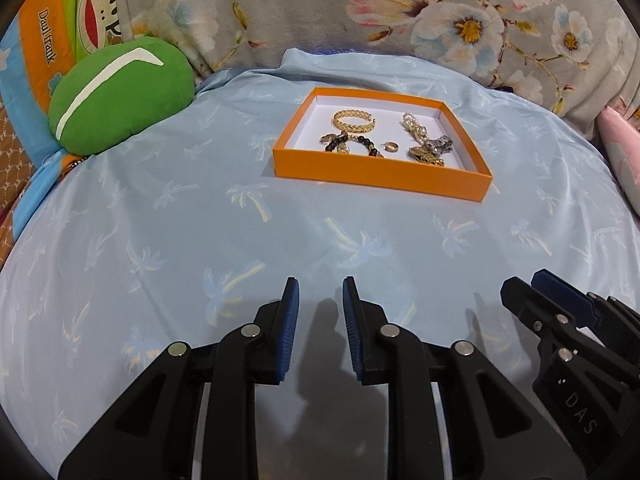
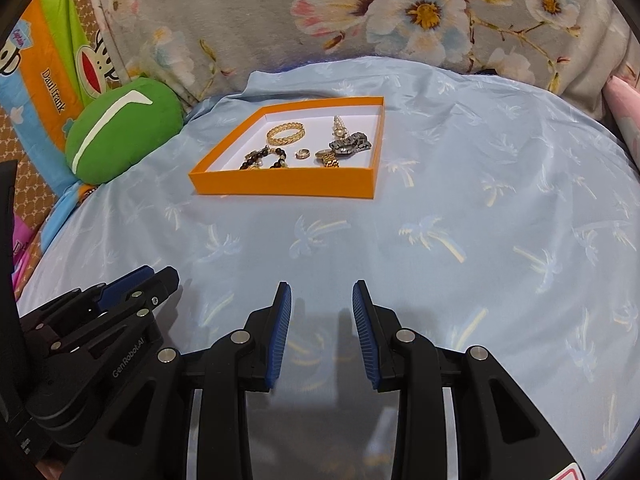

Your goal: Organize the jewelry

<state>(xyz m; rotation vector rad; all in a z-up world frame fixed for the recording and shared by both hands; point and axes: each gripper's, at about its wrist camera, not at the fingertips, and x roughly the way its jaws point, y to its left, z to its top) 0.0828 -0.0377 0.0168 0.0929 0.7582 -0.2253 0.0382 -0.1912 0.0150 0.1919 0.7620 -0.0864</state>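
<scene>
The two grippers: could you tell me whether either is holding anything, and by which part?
Nothing is held: the left gripper and right gripper both have empty jaws.

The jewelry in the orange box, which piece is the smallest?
The small gold ring, lying alone mid-box between the dark beaded bracelet and the gold watch. The gold braided bangle behind it is far larger.

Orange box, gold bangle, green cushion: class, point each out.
Orange box (image 1: 376, 178): left wrist view, near wall.
Gold bangle (image 1: 354, 119): left wrist view, braided band.
Green cushion (image 2: 120, 136): right wrist view, plush front.
</scene>
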